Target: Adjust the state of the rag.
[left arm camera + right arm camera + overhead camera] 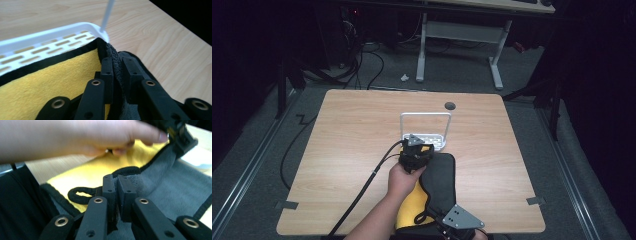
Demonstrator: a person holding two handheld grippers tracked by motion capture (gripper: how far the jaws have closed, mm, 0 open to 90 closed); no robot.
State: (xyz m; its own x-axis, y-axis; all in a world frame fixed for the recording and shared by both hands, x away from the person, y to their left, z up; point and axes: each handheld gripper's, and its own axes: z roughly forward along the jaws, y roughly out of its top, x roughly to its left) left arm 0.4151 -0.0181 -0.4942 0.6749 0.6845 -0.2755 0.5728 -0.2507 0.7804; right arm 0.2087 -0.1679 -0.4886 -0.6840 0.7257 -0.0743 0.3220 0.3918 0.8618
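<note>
- Our left hand (401, 179) reached forward, its left claw (416, 154) with jaws pinched nearly together.
- Our right claw (457, 223) sat low by our body, jaws likewise closed tight.

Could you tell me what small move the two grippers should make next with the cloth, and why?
Probably lift the left gripper slightly, carrying the cloth edge over the white rack: both it and the right gripper already pinch the cloth's black hem, and that edge touches the rack's rim.

You work at a light wooden table (352, 150) on grey carpet (257, 165). Beyond it stands a white-legged desk (497, 55), with black cables (362, 60) on the floor. The room around is dark.
</note>
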